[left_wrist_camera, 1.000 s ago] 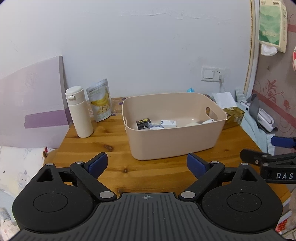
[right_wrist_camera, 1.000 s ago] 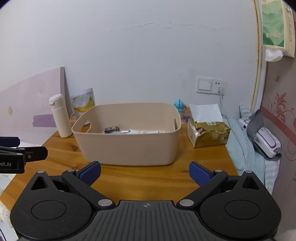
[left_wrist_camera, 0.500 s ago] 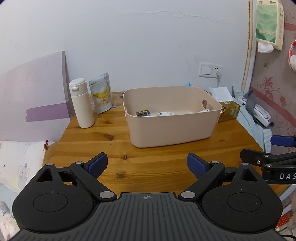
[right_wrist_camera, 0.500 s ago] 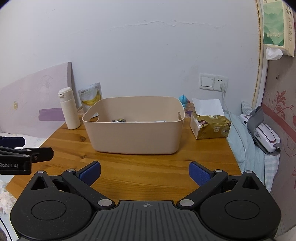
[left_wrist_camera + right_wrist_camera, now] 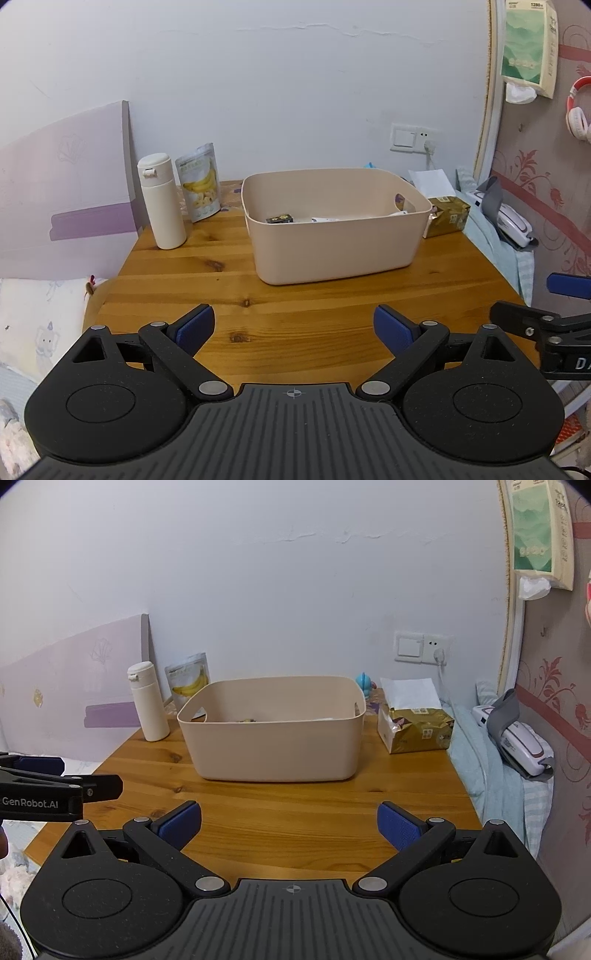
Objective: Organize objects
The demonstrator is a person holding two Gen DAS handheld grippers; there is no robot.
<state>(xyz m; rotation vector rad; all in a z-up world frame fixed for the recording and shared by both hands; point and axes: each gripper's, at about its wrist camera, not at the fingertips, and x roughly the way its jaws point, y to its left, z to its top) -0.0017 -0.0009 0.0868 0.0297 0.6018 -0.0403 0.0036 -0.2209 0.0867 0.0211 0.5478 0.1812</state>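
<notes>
A beige bin [image 5: 334, 236] sits mid-table [image 5: 295, 295], holding a small black box [image 5: 279, 219] and other items (too small to identify). The left gripper [image 5: 293, 326] and right gripper [image 5: 290, 821] hover over the near edge, fingers spread wide, empty. A white bottle [image 5: 161, 206] and snack pouch [image 5: 199, 182] stand left of the bin.

Even, soft indoor light, faint shadows, sharp focus, fisheye bending and dark corners at edges

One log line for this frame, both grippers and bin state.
left gripper: open, empty | right gripper: open, empty | bin: on table, small items inside | bottle, snack pouch: outside bin
</notes>
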